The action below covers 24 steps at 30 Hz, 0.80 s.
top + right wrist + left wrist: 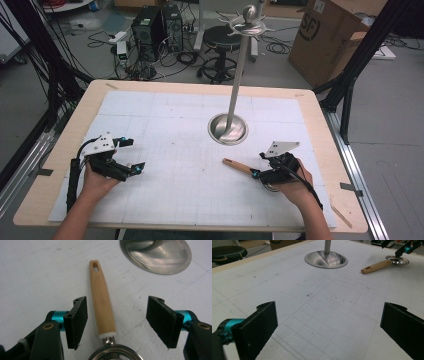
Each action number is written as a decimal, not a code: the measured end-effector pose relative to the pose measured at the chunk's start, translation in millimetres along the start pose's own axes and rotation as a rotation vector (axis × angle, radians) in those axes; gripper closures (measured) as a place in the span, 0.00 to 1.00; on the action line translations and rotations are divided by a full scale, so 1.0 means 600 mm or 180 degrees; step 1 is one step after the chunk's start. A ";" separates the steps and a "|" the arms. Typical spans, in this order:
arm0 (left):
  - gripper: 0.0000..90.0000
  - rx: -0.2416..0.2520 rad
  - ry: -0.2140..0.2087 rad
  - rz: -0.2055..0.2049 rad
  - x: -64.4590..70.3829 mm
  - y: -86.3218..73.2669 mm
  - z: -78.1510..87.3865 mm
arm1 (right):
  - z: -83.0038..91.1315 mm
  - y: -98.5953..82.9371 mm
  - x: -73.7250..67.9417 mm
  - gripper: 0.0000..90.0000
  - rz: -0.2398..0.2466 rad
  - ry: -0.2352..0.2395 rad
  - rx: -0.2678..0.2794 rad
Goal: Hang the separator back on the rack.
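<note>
We count two grippers: the left gripper (134, 154) and the right gripper (260, 165), each held in one hand, so two hands in all, the left hand (97, 177) and the right hand (295, 182). Each gripper shows two black jaws, four together. On the table (65, 150) lies one white mat (175, 125). On it we find one metal stand (239, 70) with one round base (326, 259), and one strainer (397, 260) with one wooden handle (101, 298). Behind the table we count one black stool (222, 37), one cardboard box (327, 37), and what look like two computer towers (157, 25), though they are small and dim.
</note>
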<state>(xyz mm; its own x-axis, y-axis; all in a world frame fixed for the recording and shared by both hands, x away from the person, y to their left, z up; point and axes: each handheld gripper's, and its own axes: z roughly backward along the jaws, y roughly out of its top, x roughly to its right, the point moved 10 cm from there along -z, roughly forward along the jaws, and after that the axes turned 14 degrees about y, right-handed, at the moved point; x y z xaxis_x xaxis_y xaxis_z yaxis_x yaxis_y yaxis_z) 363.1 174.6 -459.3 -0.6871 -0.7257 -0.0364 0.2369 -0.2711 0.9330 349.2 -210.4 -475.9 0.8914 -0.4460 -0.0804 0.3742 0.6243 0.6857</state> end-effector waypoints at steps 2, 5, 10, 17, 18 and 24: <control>0.02 0.0006 -0.0002 0.0010 -0.001 0.000 0.000 | -0.003 -0.005 0.000 0.38 -0.0049 0.0010 -0.0078; 0.02 0.0014 -0.0003 0.0017 -0.001 0.001 0.001 | -0.007 -0.009 -0.002 0.39 -0.0068 0.0048 -0.0194; 0.02 0.0033 -0.0010 0.0015 -0.001 0.003 0.003 | -0.013 -0.011 -0.004 0.40 -0.0059 0.0111 -0.0386; 0.02 0.0047 0.0011 0.0024 -0.004 0.004 0.005 | -0.012 -0.007 -0.004 0.41 -0.0025 0.0168 -0.0670; 0.02 0.0051 0.0014 0.0027 -0.005 0.004 0.005 | -0.012 -0.006 -0.004 0.41 -0.0015 0.0192 -0.0792; 0.02 0.0048 0.0013 0.0026 -0.005 0.004 0.005 | -0.017 -0.004 -0.005 0.41 0.0029 0.0270 -0.1139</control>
<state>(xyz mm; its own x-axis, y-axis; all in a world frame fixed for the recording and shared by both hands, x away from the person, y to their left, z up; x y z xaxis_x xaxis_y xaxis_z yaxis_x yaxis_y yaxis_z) 363.5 177.9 -456.1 -0.6823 -0.7305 -0.0302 0.2320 -0.2555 0.9386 348.2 -204.1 -485.0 0.9075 -0.3941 -0.1454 0.4185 0.8196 0.3913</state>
